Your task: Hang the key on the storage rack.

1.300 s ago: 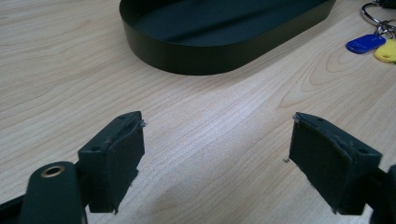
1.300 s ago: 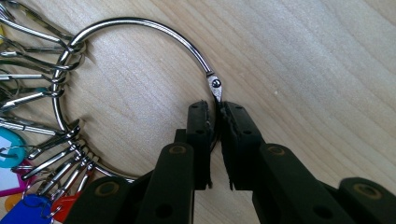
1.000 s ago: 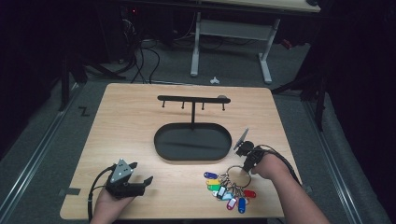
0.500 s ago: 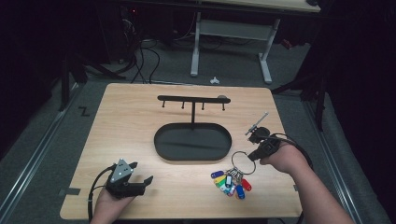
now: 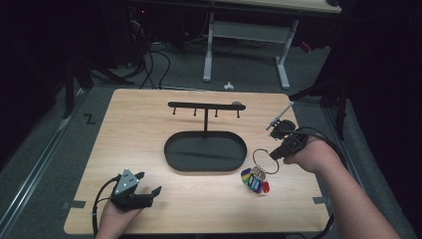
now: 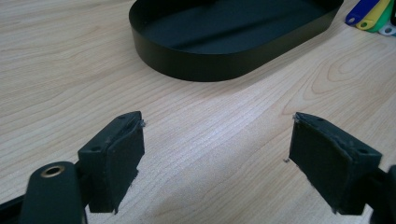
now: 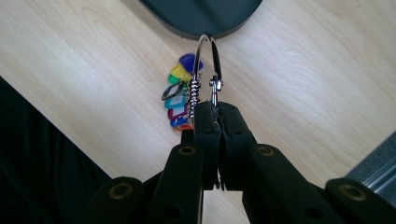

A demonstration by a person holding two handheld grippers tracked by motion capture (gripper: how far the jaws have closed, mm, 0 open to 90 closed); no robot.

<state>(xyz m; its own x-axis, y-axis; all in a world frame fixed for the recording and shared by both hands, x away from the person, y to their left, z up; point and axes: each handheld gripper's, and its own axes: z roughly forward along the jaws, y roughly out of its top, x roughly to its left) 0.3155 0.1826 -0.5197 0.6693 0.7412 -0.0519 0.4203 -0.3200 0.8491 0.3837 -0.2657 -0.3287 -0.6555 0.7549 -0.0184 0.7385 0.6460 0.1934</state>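
Observation:
My right gripper (image 5: 275, 155) (image 7: 215, 108) is shut on a large metal key ring (image 5: 263, 160) (image 7: 208, 60), lifted above the table at the right of the black oval tray (image 5: 205, 151). A bunch of coloured key tags (image 5: 254, 180) (image 7: 179, 95) hangs from the ring down to the wood. A black hook rack (image 5: 205, 106) stands on a post at the tray's far side. My left gripper (image 5: 149, 183) (image 6: 217, 154) rests open on the table's near left, jaws wide apart over bare wood, pointing toward the tray (image 6: 224, 51).
The wooden table (image 5: 134, 134) has dark floor around it, with cables (image 5: 149, 59) and a white desk frame (image 5: 244, 45) beyond the far edge. Tape marks (image 5: 73, 204) sit at the near corners. The colour tags (image 6: 373, 16) peek in at the left gripper view's top right.
My right gripper has lifted the key ring and carried it up and to the right; the tags have gathered into a hanging bunch. The left gripper has stayed put.

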